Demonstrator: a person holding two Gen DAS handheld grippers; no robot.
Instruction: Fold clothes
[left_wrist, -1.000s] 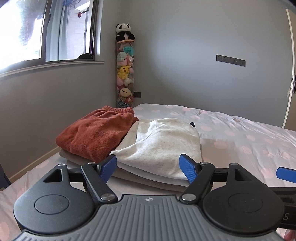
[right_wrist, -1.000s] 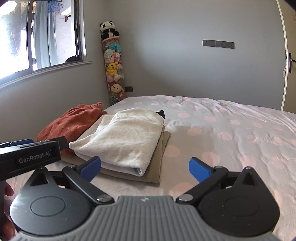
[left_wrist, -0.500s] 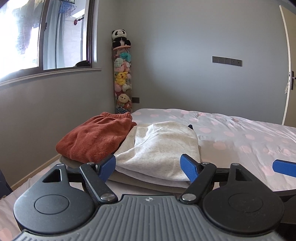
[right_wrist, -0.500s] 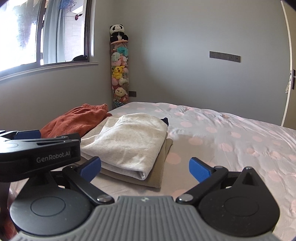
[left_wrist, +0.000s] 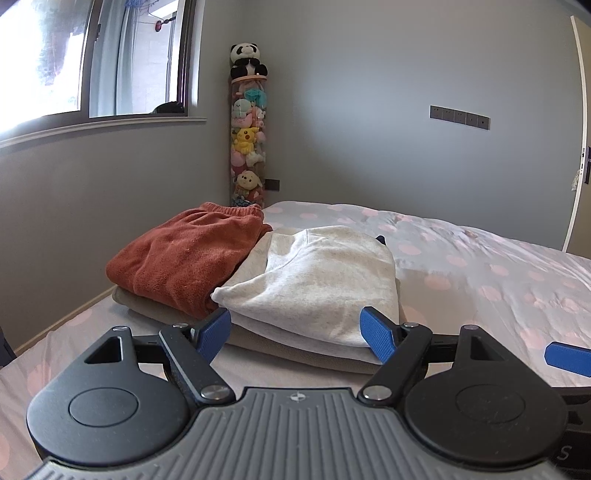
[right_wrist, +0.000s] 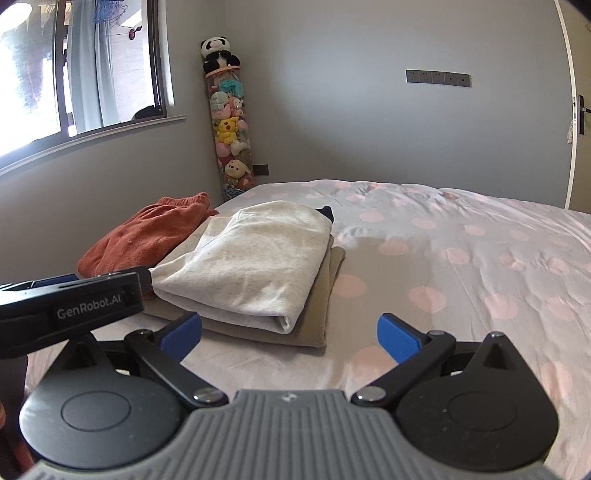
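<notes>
Ahead of my left gripper, jaws spread and empty: folded cream sweatshirt, soft, light, floppy; I judge its thick folded edge the best hold. Right gripper likewise spread, empty.

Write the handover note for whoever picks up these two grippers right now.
Left gripper: open, empty, facing the near edge of the stack.
Right gripper: open, empty, beside the left one, off the stack's right corner.
On the bed: cream sweatshirt folded on top of a folded beige garment; rust-red garment folded to its left, also on the beige layer. A small dark piece pokes out behind the cream one; what it is cannot be told.
Done: all visible clothes look folded.
Left: no unfolded item in view; check out of frame.
</notes>
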